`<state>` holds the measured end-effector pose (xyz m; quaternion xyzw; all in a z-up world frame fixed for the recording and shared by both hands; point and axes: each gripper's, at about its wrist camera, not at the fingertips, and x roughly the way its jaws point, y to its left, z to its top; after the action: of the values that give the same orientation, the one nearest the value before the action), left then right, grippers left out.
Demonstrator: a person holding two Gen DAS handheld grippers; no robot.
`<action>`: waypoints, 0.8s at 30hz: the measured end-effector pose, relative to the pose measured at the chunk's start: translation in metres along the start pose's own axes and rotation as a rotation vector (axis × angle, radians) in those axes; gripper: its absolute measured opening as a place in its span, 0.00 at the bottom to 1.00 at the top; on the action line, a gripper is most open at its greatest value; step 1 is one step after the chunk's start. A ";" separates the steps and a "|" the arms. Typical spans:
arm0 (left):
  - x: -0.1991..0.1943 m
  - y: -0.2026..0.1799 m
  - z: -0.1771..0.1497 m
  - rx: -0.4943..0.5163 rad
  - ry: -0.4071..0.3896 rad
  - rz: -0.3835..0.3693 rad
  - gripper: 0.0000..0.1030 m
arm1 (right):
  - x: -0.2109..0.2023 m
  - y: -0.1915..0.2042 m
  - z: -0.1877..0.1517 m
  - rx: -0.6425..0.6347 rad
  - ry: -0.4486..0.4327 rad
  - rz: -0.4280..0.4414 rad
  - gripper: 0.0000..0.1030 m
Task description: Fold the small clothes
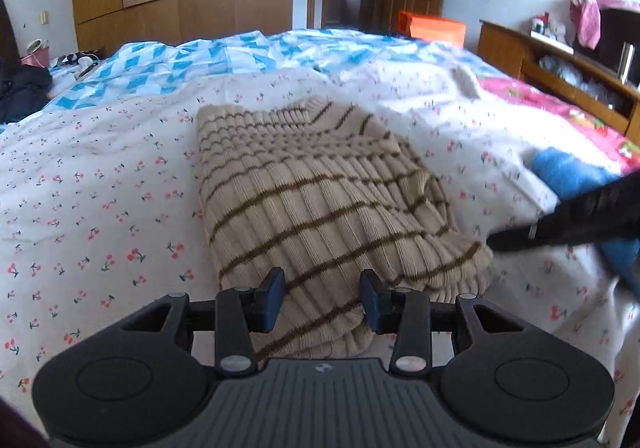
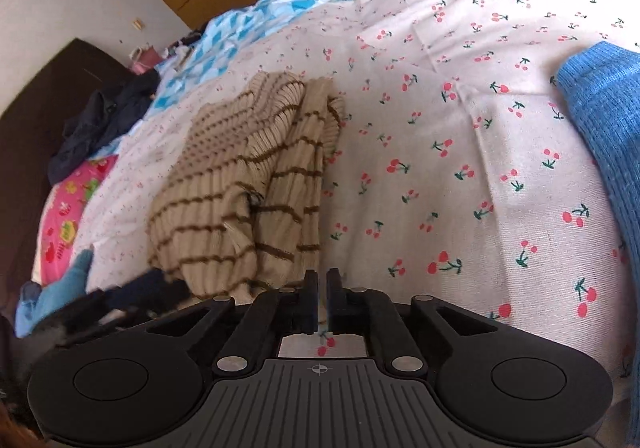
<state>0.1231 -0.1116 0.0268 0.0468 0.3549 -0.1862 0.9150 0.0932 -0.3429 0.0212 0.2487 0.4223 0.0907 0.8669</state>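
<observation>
Nearest the left wrist camera, the left tongs (image 1: 322, 302) stand partly open, their blue pads straddling the near hem of the beige ribbed knit sweater with brown stripes (image 1: 316, 203); the pads do not appear to press the cloth. That sweater lies folded into a rough rectangle on the white bedsheet with red cherry print (image 1: 100, 183).

Right tongs (image 2: 319, 298) sit just beside the sweater's near right corner with their jaws nearly together and nothing caught between them; only sheet shows through the gap.

Judged step: finishing or squaring the fold. To do it well:
- Take the hem through all layers, not the top one alone.
- Keep both tongs at even height so the stripes stay parallel.
- Lay the fold down flat; smooth outward from the sweater's centre.

Count:
- One striped sweater.
- One blue knit garment (image 2: 600, 119), well to the right of the sweater, likely next in line.
- Two tongs.
- One dark garment heap (image 2: 104, 123) beyond the sweater's far left.
</observation>
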 end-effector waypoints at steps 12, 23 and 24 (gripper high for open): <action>-0.012 -0.001 0.003 0.021 -0.022 -0.016 0.44 | 0.041 0.029 0.005 -0.048 0.050 0.043 0.19; 0.019 0.005 0.002 0.030 0.017 0.038 0.48 | 0.021 0.016 -0.010 -0.024 0.048 0.015 0.05; 0.018 0.003 0.002 0.043 0.011 0.037 0.48 | 0.018 0.017 -0.010 -0.025 0.035 0.012 0.05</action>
<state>0.1379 -0.1146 0.0158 0.0739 0.3551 -0.1765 0.9150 0.0976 -0.3185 0.0121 0.2390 0.4347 0.1055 0.8618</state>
